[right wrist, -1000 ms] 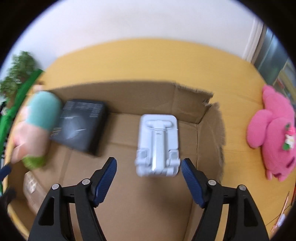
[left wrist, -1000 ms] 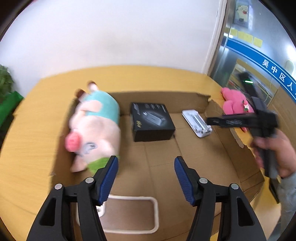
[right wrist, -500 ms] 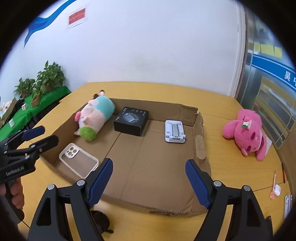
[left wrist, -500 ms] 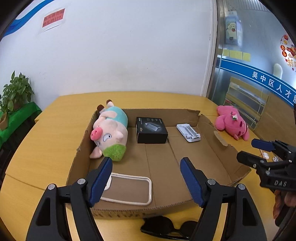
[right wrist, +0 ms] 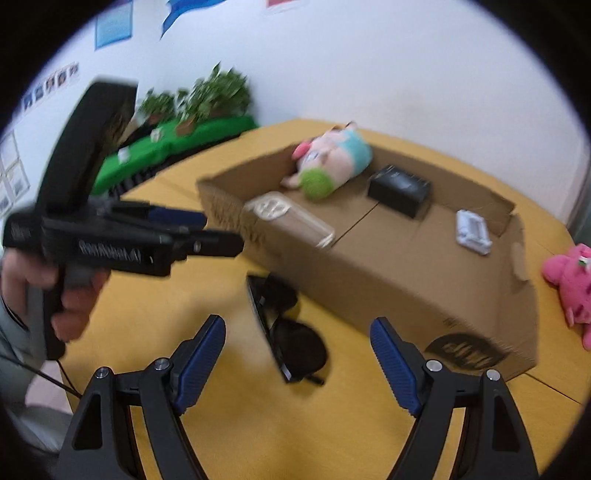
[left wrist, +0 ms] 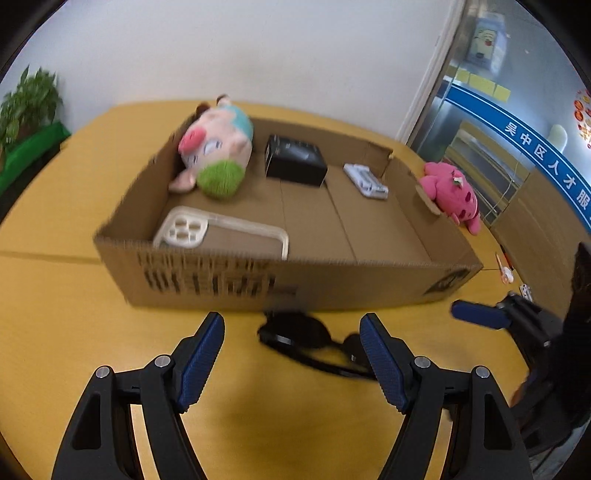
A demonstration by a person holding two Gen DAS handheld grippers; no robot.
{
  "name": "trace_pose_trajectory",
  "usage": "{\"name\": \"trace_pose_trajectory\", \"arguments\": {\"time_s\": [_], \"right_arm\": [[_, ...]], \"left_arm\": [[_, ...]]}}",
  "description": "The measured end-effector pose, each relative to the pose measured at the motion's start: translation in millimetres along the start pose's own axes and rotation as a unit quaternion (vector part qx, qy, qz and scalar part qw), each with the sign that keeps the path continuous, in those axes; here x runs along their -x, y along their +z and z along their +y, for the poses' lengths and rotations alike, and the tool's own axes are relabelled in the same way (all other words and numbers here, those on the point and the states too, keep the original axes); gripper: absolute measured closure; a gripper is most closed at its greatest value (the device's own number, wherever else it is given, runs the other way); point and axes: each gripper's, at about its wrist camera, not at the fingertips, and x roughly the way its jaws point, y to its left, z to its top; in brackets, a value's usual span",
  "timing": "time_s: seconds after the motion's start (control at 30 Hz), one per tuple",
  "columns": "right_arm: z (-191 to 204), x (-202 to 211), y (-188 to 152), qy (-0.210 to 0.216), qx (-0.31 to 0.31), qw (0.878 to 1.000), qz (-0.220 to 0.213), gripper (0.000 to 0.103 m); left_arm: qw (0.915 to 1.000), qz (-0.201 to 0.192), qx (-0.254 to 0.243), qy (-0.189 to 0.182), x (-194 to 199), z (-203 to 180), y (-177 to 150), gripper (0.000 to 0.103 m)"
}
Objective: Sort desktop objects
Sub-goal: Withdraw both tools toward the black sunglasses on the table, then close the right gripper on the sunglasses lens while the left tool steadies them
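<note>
Both the left hand-held gripper (left wrist: 291, 360) and the right hand-held gripper (right wrist: 297, 363) hang spread apart, empty, over black sunglasses (right wrist: 286, 328) on the table (left wrist: 55, 314); the cardboard box (left wrist: 295, 284) sits just beyond.

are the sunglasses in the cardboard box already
No, the sunglasses lie on the table just outside the near wall of the cardboard box.

Potted plants (right wrist: 207, 96) stand on a green cloth (right wrist: 173, 147) against the white wall (left wrist: 258, 51). Posters (right wrist: 112, 26) hang on that wall. A blue banner (left wrist: 517, 129) with white characters runs across a glass partition (left wrist: 476, 147), with yellow notes (left wrist: 480, 83) above it.
</note>
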Motion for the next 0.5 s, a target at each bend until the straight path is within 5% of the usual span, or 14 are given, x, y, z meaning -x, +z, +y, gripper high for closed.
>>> {"name": "trace_pose_trajectory", "arguments": {"time_s": [0.13, 0.5], "right_arm": [[-11, -35, -9, 0.062, -0.047, 0.996, 0.037, 0.022], [-4, -84, -23, 0.093, -0.026, 0.991, 0.098, 0.034]], "left_arm": [[0.9992, 0.026, 0.03, -0.005, -7, 9, -18, 0.024], [0.9953, 0.072, 0.06, -0.025, -22, 19, -36, 0.024]]}}
